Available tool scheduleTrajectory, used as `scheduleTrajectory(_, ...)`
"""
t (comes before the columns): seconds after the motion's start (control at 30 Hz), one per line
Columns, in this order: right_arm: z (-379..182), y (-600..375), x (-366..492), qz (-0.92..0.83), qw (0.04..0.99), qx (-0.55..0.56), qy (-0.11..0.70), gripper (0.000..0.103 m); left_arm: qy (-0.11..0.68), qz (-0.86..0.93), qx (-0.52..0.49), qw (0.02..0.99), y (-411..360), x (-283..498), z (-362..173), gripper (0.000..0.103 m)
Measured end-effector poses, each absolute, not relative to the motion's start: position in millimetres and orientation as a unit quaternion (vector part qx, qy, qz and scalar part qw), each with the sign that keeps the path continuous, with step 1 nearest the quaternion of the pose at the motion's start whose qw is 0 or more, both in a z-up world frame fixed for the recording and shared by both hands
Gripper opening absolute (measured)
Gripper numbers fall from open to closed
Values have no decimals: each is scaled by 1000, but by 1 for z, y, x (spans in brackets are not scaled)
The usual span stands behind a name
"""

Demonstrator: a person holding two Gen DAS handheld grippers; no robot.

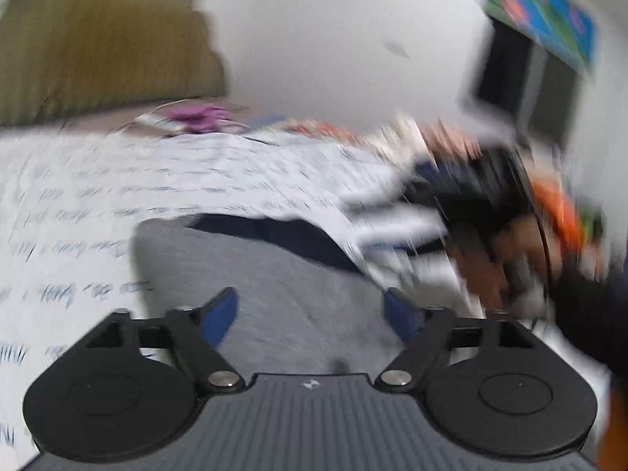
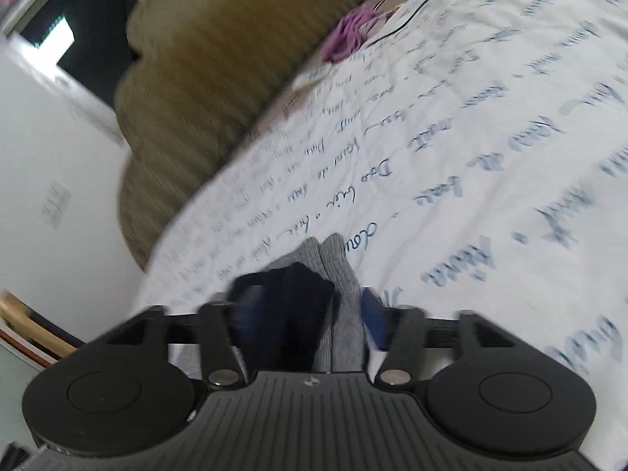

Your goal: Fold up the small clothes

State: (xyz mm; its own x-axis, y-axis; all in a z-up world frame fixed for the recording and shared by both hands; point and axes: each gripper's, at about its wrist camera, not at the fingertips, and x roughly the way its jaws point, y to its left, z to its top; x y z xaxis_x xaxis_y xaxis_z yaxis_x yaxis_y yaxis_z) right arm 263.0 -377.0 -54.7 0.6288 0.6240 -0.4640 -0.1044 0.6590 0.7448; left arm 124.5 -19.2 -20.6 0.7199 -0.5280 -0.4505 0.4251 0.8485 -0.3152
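So far it looks like the folding is mid-way at best, judging only from how things lie. On the bed, over a white bedsheet printed with blue handwriting, there's a grey garment with a dark navy band across its far edge, spread flat right in front of the left gripper. Its jaws stand wide apart with nothing between them, just hovering over the grey cloth, so nothing is held on that side. The right gripper has a bunched grey and navy piece of clothing sitting between its blue pads; the fabric fills the gap, but with all the blur I honestly can't tell whether the pads press on it or stand just off it. In the left view the hand carrying the right gripper is a smear off to the right side, near some white cloth. An olive cushion and something purple sit at the far end of the bed, well apart from the action. My read: one fold may be under way on the right side, while the rest of the garment is flat and unfolded, so most of the job is left.
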Motion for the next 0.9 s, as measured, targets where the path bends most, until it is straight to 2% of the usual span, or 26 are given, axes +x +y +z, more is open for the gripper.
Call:
scheduleTrajectory(0.1,-68,-382,260,219,821,341,401,65,341,-193,-220,893,19,167,-42,91)
scheduleTrajectory(0.2,-79,-375,263,244,804,349,415,65,410,-170,-355,823,44,209,-77,90)
scheduleTrajectory(0.27,-82,-365,269,265,793,350,422,65,406,-176,-386,810,44,220,-82,90)
scheduleTrajectory(0.37,-81,-349,274,278,793,331,429,65,422,-191,-368,807,25,235,-78,89)
scheduleTrajectory(0.43,-79,-340,276,282,798,316,429,61,438,-178,-331,816,10,245,-78,66)
scheduleTrajectory(0.47,-80,-338,276,282,802,305,430,49,441,-165,-307,827,3,248,-77,52)
scheduleTrajectory(0.5,-81,-336,275,287,800,302,432,38,443,-160,-291,833,-1,247,-79,48)
scheduleTrajectory(0.7,-79,-333,266,280,805,307,422,32,441,-144,-237,854,-10,241,-74,31)
scheduleTrajectory(0.9,-61,-319,264,289,805,316,410,31,439,-150,-214,860,-4,238,-63,25)
